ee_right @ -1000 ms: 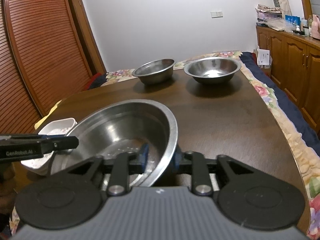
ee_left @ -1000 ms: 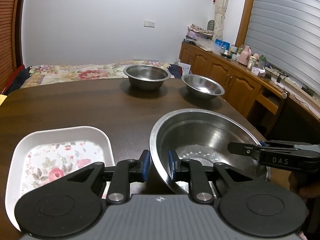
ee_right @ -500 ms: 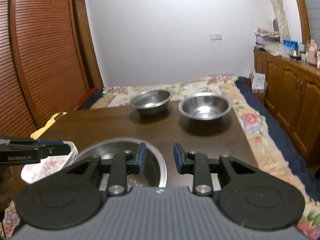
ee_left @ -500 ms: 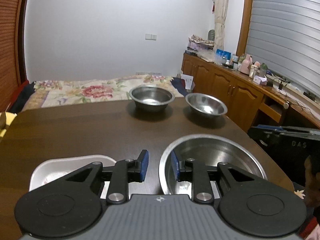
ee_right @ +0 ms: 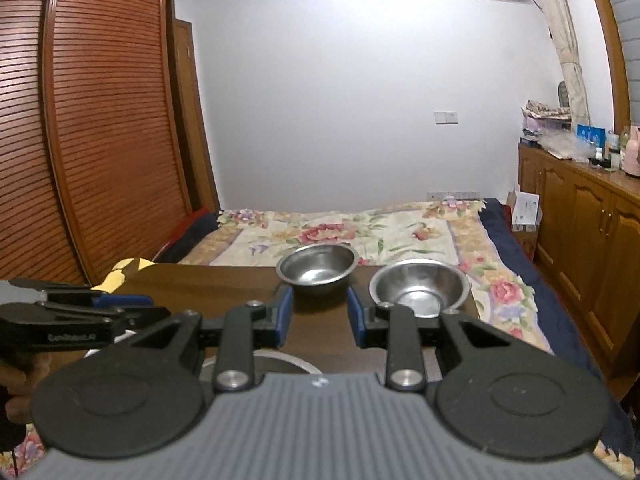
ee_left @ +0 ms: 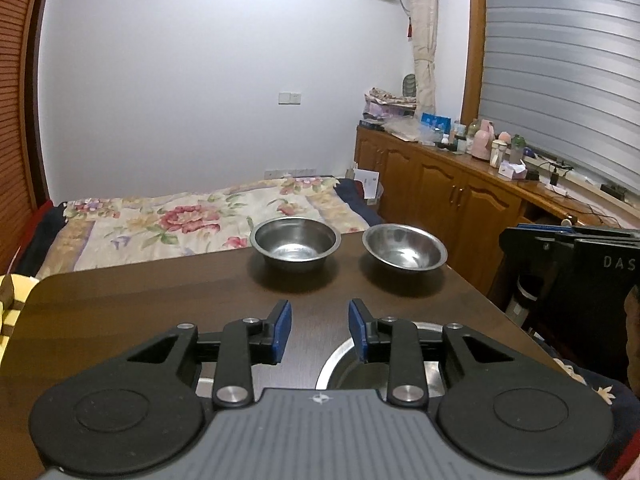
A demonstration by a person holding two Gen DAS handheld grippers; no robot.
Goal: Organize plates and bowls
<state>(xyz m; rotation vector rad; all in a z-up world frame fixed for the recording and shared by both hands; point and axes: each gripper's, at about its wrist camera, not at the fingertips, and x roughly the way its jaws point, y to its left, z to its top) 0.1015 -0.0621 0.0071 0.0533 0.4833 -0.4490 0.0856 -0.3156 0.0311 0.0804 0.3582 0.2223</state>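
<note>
1. Hovering above the desk (ee_left: 140, 312): left gripper (ee_left: 319, 330), jaws just opening, empty.
2. Right gripper (ee_right: 319, 316): narrowly parted, empty.
3. Large bowl (ee_left: 344, 364) below (two small bowls (ee_left: 295, 243) at far edge).

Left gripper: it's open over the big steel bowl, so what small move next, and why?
Probably carry the left gripper forward toward the nearer small bowl. Its jaws have just been opening with nothing between them, the large bowl sits on the table below, and the two small bowls, the other being, stand apart at the far edge, not yet stacked.
</note>
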